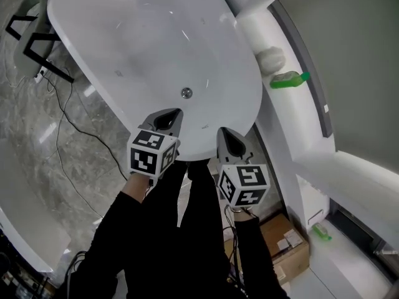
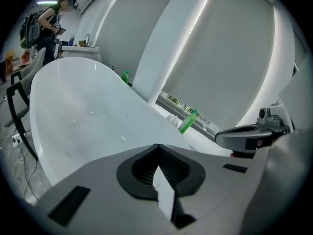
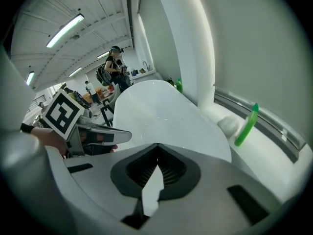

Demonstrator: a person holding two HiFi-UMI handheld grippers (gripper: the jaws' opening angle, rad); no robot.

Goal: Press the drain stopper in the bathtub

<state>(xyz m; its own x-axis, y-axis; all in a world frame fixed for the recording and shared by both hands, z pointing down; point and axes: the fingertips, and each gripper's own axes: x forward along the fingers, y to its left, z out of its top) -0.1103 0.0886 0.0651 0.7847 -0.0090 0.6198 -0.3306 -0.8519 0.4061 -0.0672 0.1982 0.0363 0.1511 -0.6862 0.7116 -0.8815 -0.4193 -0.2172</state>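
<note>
Just beyond the left claw (image 1: 168,118) lies the drain stopper (image 1: 186,93).

readable text: none
marker cube (image 1: 153,153): black-and-white square patterns, no letters
green bottle (image 1: 288,78): print too small to read

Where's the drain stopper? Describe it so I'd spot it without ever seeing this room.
Find the big white oval bathtub filling the upper half of the head view. On its floor, near the end closest to the person and just beyond the left gripper, sits the drain stopper. It is the only small, round, shiny metal disc on that plain white surface.
</note>
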